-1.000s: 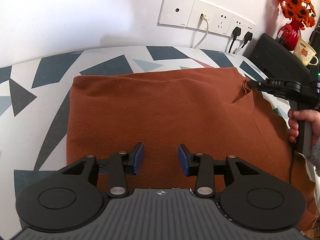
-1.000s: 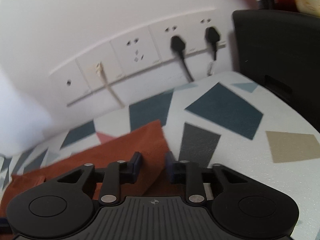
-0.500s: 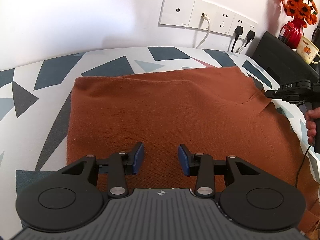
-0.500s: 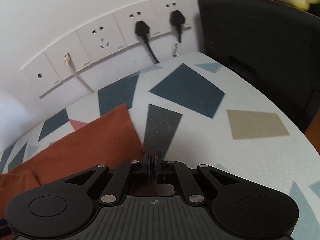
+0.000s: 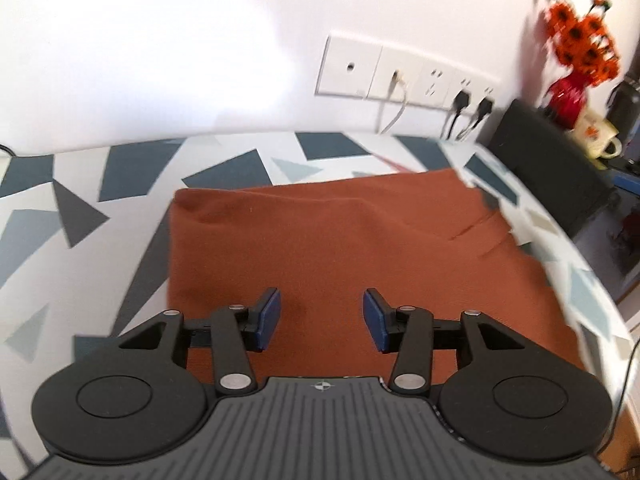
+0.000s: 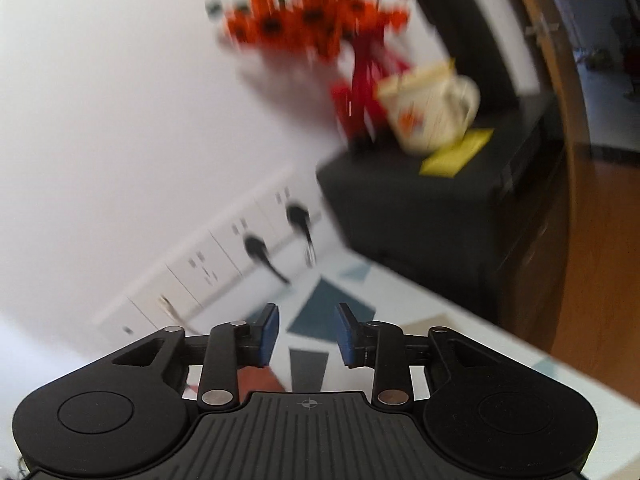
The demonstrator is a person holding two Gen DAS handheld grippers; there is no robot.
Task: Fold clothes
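Left wrist view: rust-orange folded knit cloth (image 5: pixel 340 248) flat, long axis sideways, beneath empty, opening left gripper (image 5: pixel 320 320).

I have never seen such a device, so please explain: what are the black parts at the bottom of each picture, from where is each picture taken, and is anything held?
Each picture comes from a camera mounted on a hand-held two-finger gripper, looking forward along its fingers. The left view shows the left gripper above a rust-orange cloth lying on a table with a triangle pattern. The right view, blurred, shows the right gripper pointing towards wall sockets, orange flowers and a mug. Both grippers' jaws are opening with nothing between them, so nothing is held.
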